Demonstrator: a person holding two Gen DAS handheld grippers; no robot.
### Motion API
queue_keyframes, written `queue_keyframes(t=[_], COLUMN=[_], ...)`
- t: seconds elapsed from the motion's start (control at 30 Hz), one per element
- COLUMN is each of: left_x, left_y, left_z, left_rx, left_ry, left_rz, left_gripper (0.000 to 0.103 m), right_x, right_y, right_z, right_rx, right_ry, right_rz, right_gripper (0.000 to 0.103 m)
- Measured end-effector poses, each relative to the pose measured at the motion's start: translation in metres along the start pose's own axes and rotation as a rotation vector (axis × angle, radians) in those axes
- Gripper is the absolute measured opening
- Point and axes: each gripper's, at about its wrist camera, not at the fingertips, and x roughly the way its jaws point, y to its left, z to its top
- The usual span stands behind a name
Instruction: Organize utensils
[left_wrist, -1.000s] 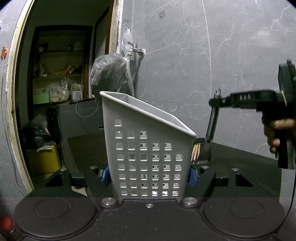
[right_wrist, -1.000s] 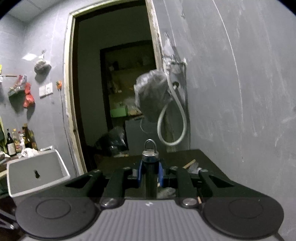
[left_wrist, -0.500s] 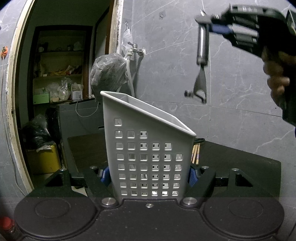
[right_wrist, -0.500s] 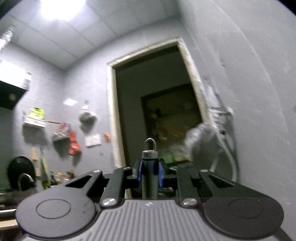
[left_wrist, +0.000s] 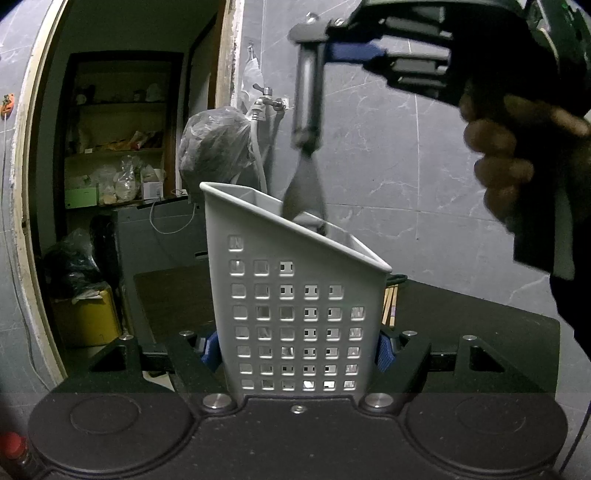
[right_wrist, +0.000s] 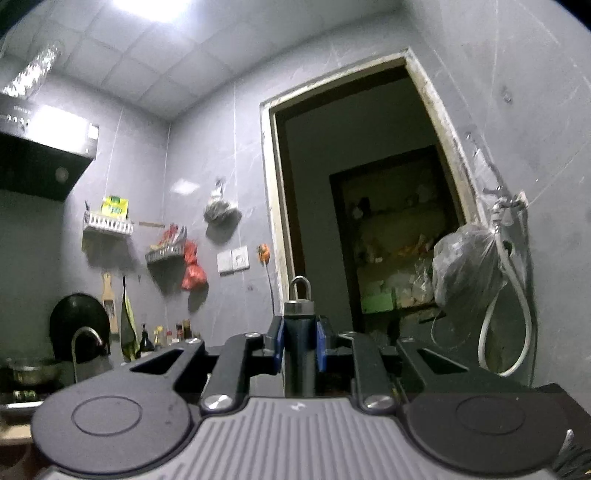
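Peeler (left_wrist: 307, 122) in right tool (left_wrist: 314, 35) (over caddy (left_wrist: 295, 295))

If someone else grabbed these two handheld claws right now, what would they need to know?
Left gripper: shut on the white basket, holding it on the dark table.
Right gripper: shut on the top of a metal utensil, which hangs down with its lower end at the basket's opening, just at the rim. It looks like a peeler or opener; blur makes that unsure.
Done: utensil picked up and brought over the basket.
Left: lower it in, let go. Wooden sticks, probably chopsticks, lie behind the basket and may need sorting too.
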Motion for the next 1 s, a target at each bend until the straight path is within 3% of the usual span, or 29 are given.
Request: queue_keyframes(t=[0.57,0.67,0.73,0.8,0.93,1.0], left_x=[-0.001,-0.001,-0.001,-0.001,0.000,0.000], left_y=[0.000,0.000,0.000,0.000,0.000,0.000], left_z=[0.001,0.001,0.001,0.001,0.001,0.001], left_rx=[0.008,0.008,0.009,0.008,0.009,0.008], left_ry=[0.001,0.002,0.003,0.002,0.002,0.001], left_rz=[-0.007,-0.001,0.000,-0.002,-0.002,-0.002], left_gripper=[0.076,0.076,0.076,0.076,0.076,0.076], right_x=[0.011,0.007,0.004,0.003,-0.008,-0.018], right_y=[-0.008,-0.010,-0.010,-0.009,-0.007,-0.011], right_z=[-0.059,-0.062,-0.062,-0.062,-0.062,-0.059], right_rx=[0.049,0.055,0.053,0.052,0.035,0.052], right_ry=[0.278,0.285,0.283,0.285,0.250,0.218], right_rz=[0.000,-0.006,-0.009,0.002,-0.012,-0.036], right_gripper=[0.021,0.024,0.029,0.045,0.060,0.076])
